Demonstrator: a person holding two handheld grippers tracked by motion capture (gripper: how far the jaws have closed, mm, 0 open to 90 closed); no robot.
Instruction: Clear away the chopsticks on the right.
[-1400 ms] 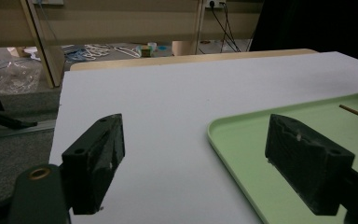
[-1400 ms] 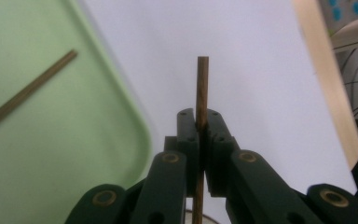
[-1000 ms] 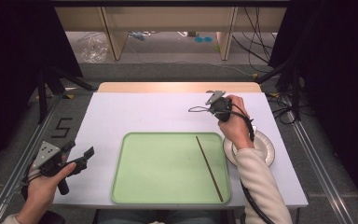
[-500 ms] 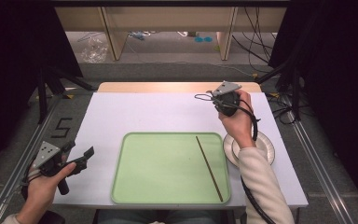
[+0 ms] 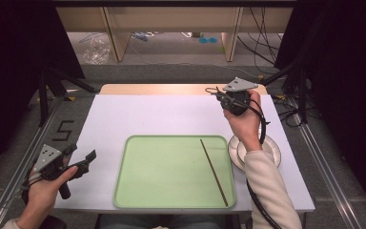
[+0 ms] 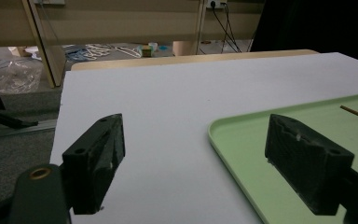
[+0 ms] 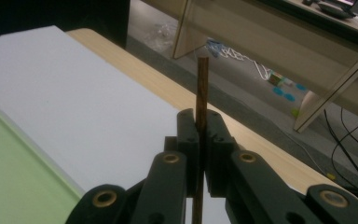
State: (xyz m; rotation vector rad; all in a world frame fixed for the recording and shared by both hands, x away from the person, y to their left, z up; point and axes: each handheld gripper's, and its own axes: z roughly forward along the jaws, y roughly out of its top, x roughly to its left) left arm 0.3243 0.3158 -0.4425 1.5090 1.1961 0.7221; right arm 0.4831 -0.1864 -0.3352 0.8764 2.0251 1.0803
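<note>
The white rectangular table top (image 5: 171,119) occupied the centre of the high view, with a strip of pale wood (image 5: 162,89) showing along its far edge. A light green rectangular plastic tray (image 5: 162,171) lay on the near half of the table, its rim just beside the near edge. One thin brown wooden chopstick (image 5: 214,171) lay flat inside the tray toward its right side, running from the far rim down toward the near right corner. A stack of white round plates (image 5: 270,151) sat on the table just right of the tray, partly covered by the person's right forearm.

The left gripper (image 5: 78,161) was held above the near left corner of the table, left of the tray. Its jaws stood wide apart with nothing between them, the tray's left rim visible past them in the left gripper view.

The right gripper (image 5: 218,97) was raised above the far right part of the table. Its jaws were closed on a second brown wooden chopstick (image 7: 201,88), which stood upright between them in the right gripper view.
</note>
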